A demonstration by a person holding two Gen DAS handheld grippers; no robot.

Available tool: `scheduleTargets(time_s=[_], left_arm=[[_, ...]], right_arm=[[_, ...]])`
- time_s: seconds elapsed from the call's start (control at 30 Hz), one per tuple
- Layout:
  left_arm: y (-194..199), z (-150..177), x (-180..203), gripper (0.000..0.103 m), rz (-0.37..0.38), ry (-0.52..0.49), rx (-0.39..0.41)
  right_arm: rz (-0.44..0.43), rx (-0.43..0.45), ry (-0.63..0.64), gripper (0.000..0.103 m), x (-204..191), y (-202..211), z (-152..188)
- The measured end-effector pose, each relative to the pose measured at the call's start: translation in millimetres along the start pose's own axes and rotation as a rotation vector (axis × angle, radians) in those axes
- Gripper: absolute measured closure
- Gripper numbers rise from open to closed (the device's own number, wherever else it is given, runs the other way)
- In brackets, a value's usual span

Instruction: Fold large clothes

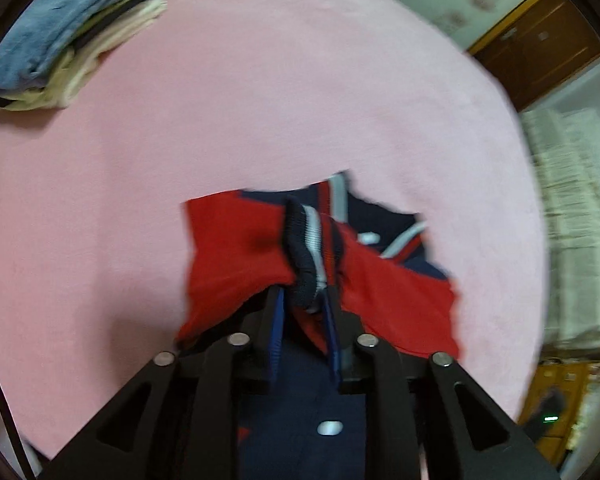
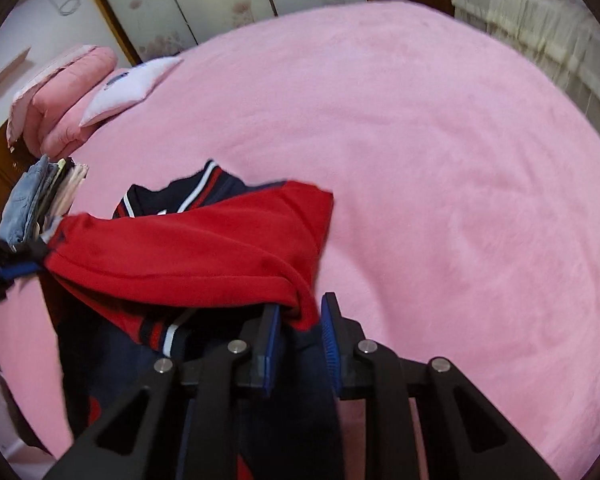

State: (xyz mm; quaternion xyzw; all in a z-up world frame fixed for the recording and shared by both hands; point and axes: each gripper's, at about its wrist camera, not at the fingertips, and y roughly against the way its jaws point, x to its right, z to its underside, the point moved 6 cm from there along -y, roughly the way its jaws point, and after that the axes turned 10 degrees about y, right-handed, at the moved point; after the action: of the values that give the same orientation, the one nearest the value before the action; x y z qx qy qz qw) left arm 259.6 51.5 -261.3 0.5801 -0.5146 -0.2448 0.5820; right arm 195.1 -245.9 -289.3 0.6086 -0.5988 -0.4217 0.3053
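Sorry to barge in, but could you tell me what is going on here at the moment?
A person is folding a red and navy jacket on a pink bed, holding a gripper in each hand. The left gripper is shut on the jacket's ribbed striped edge, and the right gripper pinches red fabric at another spot, so the cloth hangs stretched between them above the bedspread. A stack of folded clothes lies off to one side, near the pillows.
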Motion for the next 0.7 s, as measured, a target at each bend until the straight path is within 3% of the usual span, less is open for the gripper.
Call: scheduleTargets(time_s=[0.03,0.07,0.1,0.2,0.37,0.47,0.63,0.7], left_arm=[[-4.4,0.0,-2.3,0.062,-0.031,-0.001,-0.012],[-11.9,2.9,-8.9,0.041,-0.075,0.002,-0.045],[-17.8,6.7,-14.7,0.032,-0.096,0.015,-0.077],[-20.5,16.5,-25.1,0.032,-0.093,0.045,-0.116],[-1.8,16.4,-17.7,0.031,-0.057,0.017,-0.035],[2.8,8.2,-10.7,0.029,-0.012,0.002,-0.008],[-2.8,-4.8,-1.2,0.028,-0.04,-0.06,-0.025],[-3.7,-6.4,-0.6,0.028,-0.046,-0.068,-0.027]], right_arm=[[-0.007,-0.025,-0.025,0.083,-0.1,-0.6,2.2],[-0.018,-0.042,-0.045,0.083,-0.6,-0.6,4.6],[-0.053,-0.063,-0.073,0.082,-2.2,0.1,8.2],[-0.159,-0.085,-0.125,0.082,-11.2,2.9,16.7],[-0.336,-0.103,-0.161,0.082,-43.8,0.1,24.7],[-0.388,-0.127,-0.175,0.082,-63.2,-16.1,24.1],[-0.489,-0.124,-0.18,0.082,-90.8,-33.5,11.2],[-0.446,-0.119,-0.165,0.083,-97.2,-38.4,5.1]])
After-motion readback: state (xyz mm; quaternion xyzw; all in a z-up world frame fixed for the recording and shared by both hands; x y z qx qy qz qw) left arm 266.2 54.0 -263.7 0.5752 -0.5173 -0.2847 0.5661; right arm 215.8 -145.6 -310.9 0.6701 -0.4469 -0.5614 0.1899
